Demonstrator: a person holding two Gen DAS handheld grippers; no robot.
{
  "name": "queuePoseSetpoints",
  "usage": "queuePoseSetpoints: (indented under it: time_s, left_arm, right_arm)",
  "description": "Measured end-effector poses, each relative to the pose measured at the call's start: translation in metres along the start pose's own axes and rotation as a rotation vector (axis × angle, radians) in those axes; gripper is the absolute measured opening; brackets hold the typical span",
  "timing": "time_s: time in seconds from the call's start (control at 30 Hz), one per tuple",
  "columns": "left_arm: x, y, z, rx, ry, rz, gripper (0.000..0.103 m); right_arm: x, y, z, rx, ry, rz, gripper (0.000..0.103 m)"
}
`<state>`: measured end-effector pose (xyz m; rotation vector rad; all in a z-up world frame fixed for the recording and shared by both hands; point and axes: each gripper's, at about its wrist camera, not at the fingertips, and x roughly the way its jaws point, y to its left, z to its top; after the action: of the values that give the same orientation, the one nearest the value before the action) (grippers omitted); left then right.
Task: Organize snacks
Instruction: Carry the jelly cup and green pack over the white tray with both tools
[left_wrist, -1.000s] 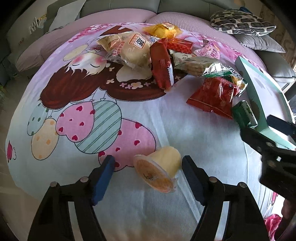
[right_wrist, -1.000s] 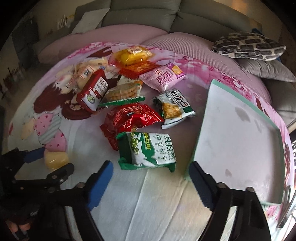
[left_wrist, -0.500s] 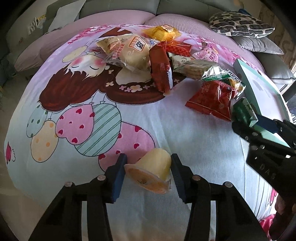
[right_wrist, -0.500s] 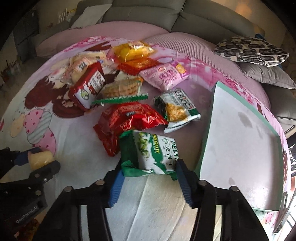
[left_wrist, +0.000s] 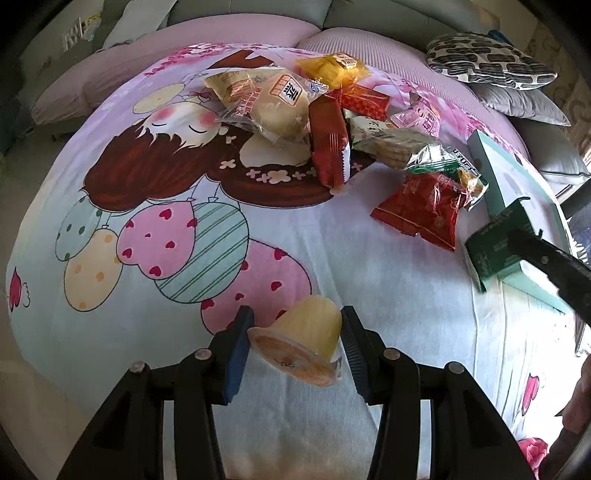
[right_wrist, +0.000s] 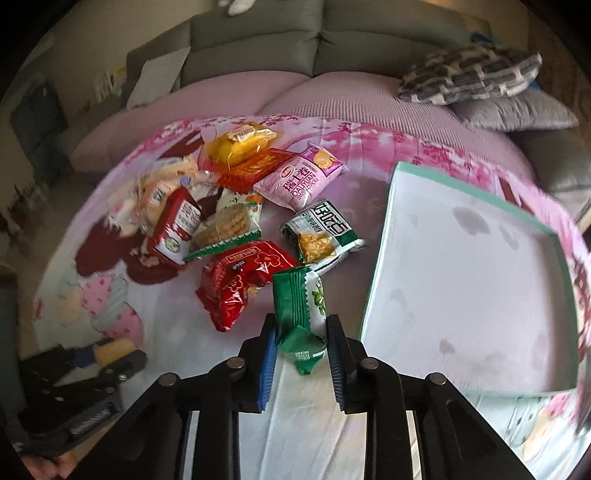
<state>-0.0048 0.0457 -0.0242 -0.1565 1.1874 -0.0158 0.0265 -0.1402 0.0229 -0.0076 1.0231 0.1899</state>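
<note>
Since 0.5 s ago: both tongs have lifted their catch. Green biscuit pack (right_wrist: 301, 314), flat on the bed before, now hangs up off the sheet, standing edge-on. Jelly cup (left_wrist: 301, 341) also raised w/ the left tongs.

Left tongs (left_wrist: 295, 345): closed partway on the jelly cup, pads on its sides, lid tilted toward cam. Right tongs (right_wrist: 300, 345): nearly closed, pinching the biscuit pack's lower end; most of the pack sticks out ahead of the tips.

Ahead-left of right tongs: red pack (right_wrist: 240, 291), then the snack pile (right_wrist: 236, 192). Ahead-right: empty teal-rimmed tray (right_wrist: 384, 254), near, on the cartoon sheet (left_wrist: 388, 295).

Risks (judgement): biscuit pack held by a crumpled end, so foil could slip or swing on the way to the tray; cup walls taper and look slick, so it could squirt out or get crushed; the two tongs may cross paths near the tray.
</note>
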Motion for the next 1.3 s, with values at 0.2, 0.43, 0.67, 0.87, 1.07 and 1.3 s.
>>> queuePoseSetpoints:
  time_s: [0.2, 0.43, 0.67, 0.87, 1.07, 1.3]
  left_arm:
    - [-0.017, 0.006, 0.006, -0.020, 0.005, -0.020, 0.049]
    - [-0.056, -0.009, 0.041, -0.003, -0.067, -0.038, 0.049]
    - [-0.079, -0.070, 0.092, 0.069, -0.166, -0.103, 0.049]
    - [-0.068, -0.129, 0.115, 0.144, -0.180, -0.165, 0.049]
    - [-0.057, -0.191, 0.114, 0.252, -0.190, -0.216, 0.049]
    - [-0.022, -0.253, 0.112, 0.368, -0.156, -0.251, 0.050]
  right_arm:
    - [-0.031, 0.001, -0.002, 0.055, -0.044, 0.024, 0.027]
    - [-0.069, -0.005, 0.002, 0.114, -0.128, 0.018, 0.027]
    - [-0.077, -0.040, 0.027, 0.206, -0.194, -0.047, 0.027]
    - [-0.070, -0.090, 0.039, 0.314, -0.233, -0.110, 0.027]
    - [-0.071, -0.152, 0.035, 0.463, -0.277, -0.189, 0.027]
    - [-0.065, -0.204, 0.033, 0.579, -0.303, -0.233, 0.027]
